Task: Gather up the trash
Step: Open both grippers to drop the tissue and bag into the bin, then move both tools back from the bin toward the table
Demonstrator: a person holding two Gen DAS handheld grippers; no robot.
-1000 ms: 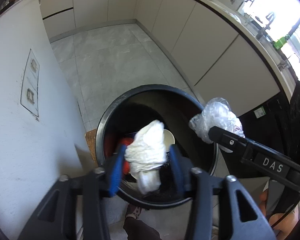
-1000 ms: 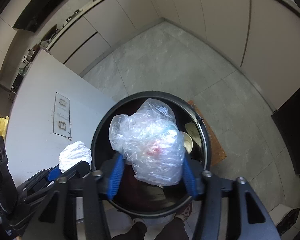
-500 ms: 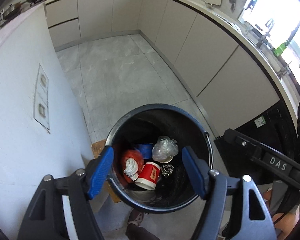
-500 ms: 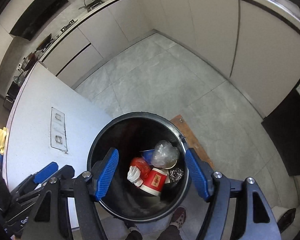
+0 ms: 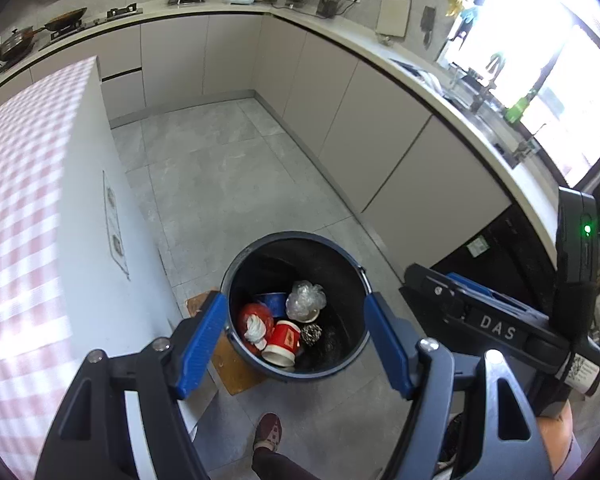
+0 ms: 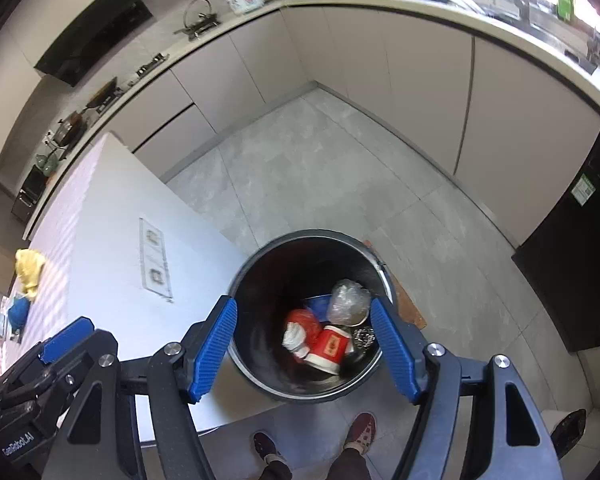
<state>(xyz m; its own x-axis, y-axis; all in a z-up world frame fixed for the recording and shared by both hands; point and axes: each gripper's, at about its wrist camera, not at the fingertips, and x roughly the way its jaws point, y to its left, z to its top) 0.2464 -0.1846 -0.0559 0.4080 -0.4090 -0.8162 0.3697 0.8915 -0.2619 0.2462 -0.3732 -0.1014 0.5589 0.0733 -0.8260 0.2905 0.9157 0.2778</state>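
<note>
A round black trash bin [image 5: 236,276] stands on the grey floor below both grippers; it also shows in the right wrist view [image 6: 256,264]. Inside lie a white crumpled tissue [image 5: 255,326], a clear plastic bag [image 5: 306,300], a red paper cup [image 5: 284,342], a red wrapper and a metal scourer. The same tissue [image 6: 294,336], bag [image 6: 348,302] and cup [image 6: 332,348] show in the right wrist view. My left gripper [image 5: 296,344] is open and empty, held high above the bin. My right gripper [image 6: 306,350] is open and empty above the bin too.
A white island counter [image 5: 28,208] with a pink checked cloth is at the left, with sockets on its side. Beige cabinets [image 5: 364,128] line the back and right. A wooden board [image 5: 236,364] lies under the bin. The person's shoes [image 6: 362,428] are below.
Both grippers opened and dropped the tissue and the plastic bag into the bin, then rose well above it.
</note>
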